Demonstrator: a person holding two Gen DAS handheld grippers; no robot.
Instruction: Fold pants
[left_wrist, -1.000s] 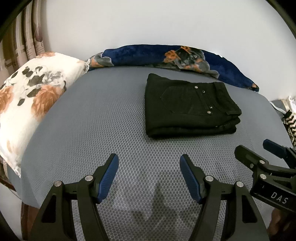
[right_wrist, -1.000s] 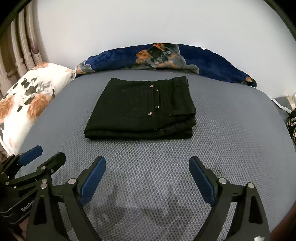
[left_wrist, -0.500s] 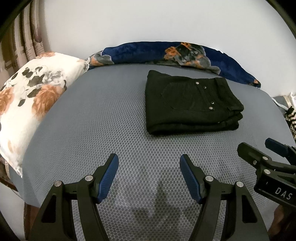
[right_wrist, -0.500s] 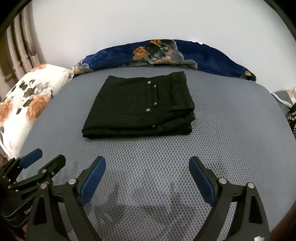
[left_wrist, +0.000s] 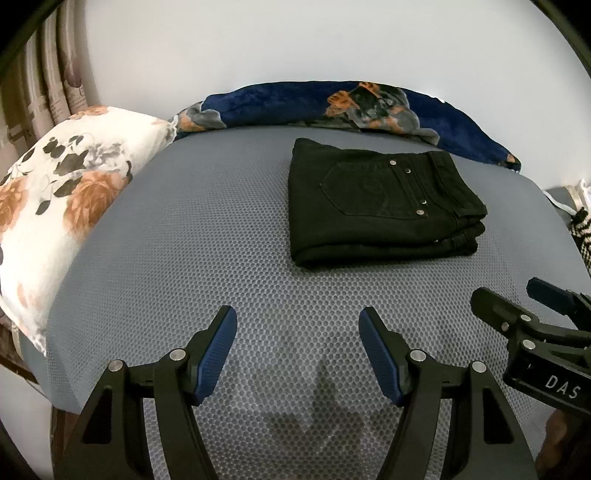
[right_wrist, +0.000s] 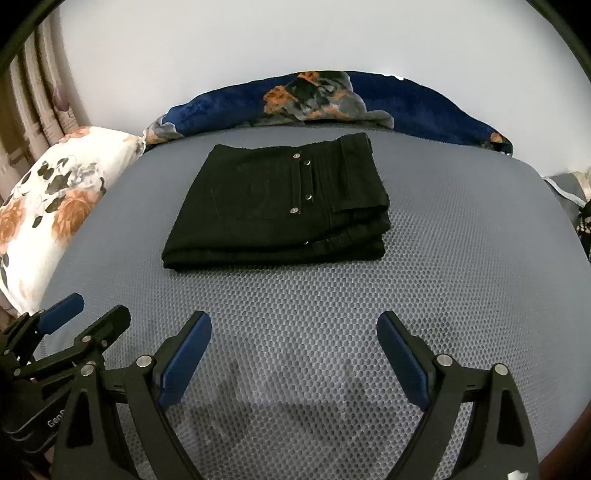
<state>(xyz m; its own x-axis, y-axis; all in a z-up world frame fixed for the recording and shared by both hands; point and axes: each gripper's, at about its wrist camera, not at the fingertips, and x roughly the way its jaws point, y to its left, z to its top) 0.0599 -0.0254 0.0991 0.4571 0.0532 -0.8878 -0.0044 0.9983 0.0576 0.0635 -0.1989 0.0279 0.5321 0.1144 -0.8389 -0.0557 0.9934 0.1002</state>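
The black pants look all folded up. They lie in a neat, flat stack of layers on the gray mesh mattress. The edges line up well, and no leg sticks out. I think the folding job is done, or very close to done. Maybe the only thing left is a small pat to make the stack tidy, or just moving the tools away.

The left gripper is wide open and holds nothing. The pants are well ahead of its jaws and off to their right side. It does not touch them.

The right gripper is wide open too, with nothing in it. In its view the pants are well ahead of the jaws and a bit to their left. So the stack sits out in front, between the two tools, with bare mattress between it and the jaws.

The stack is longer from side to side than from front to back, so its long way runs across the jaws. The waistband end, with the little metal studs and the back pocket on top, points to the right. The smooth folded end points to the left. The open layered edges face the jaws.

A dark blue flowered blanket lies beyond the pants, and a white flowered pillow sits far off to the left.
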